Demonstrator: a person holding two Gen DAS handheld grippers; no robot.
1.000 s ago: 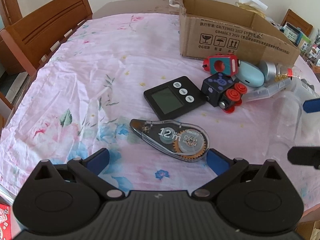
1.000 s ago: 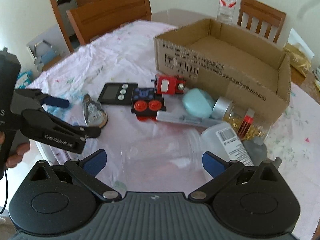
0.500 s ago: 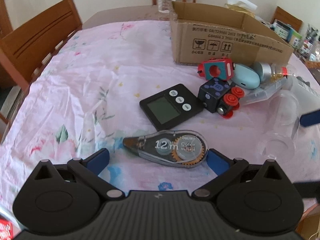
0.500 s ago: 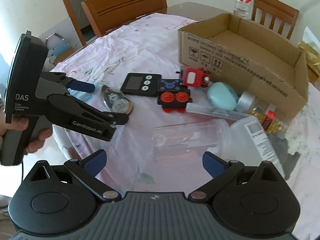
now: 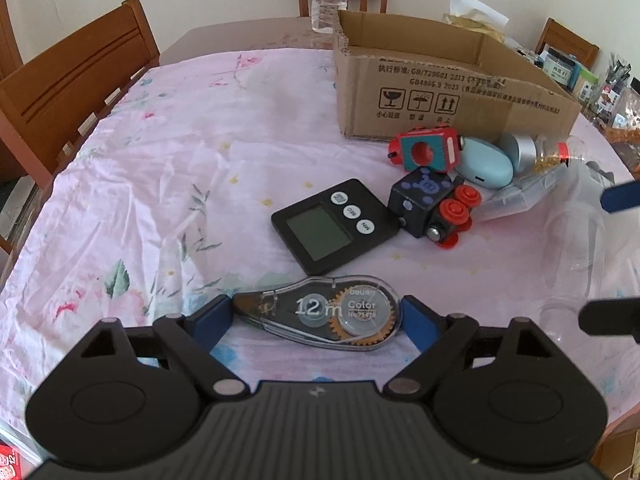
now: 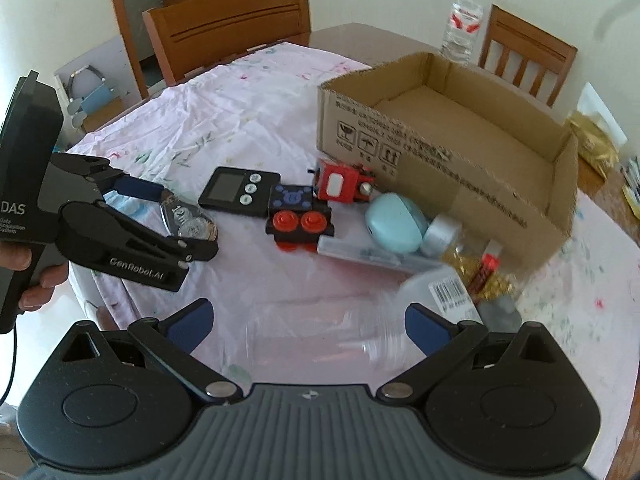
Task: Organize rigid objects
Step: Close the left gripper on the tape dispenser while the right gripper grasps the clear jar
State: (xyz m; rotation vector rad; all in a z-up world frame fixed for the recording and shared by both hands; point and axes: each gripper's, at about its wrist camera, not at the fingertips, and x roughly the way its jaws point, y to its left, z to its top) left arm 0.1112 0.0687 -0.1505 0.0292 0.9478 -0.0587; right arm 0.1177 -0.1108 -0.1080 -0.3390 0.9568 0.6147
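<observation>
The left gripper (image 5: 316, 322) has just been closing its jaws around the correction tape (image 5: 320, 316), which lies flat on the pink flowery tablecloth (image 5: 160, 184); the blue pads sit right at its two ends, but I cannot tell if they press on it. The right gripper (image 6: 308, 324) has its fingers wide apart over a clear plastic jar (image 6: 320, 336) lying on its side. A black timer (image 5: 336, 226), toy blocks and a blue case lie near the open cardboard box (image 6: 440, 148).

The black plastic left claw (image 6: 176, 220) has blue pads, silver screws, white "GenRobot.AI" lettering and a "DAS" handle trailing a thin black cable.
</observation>
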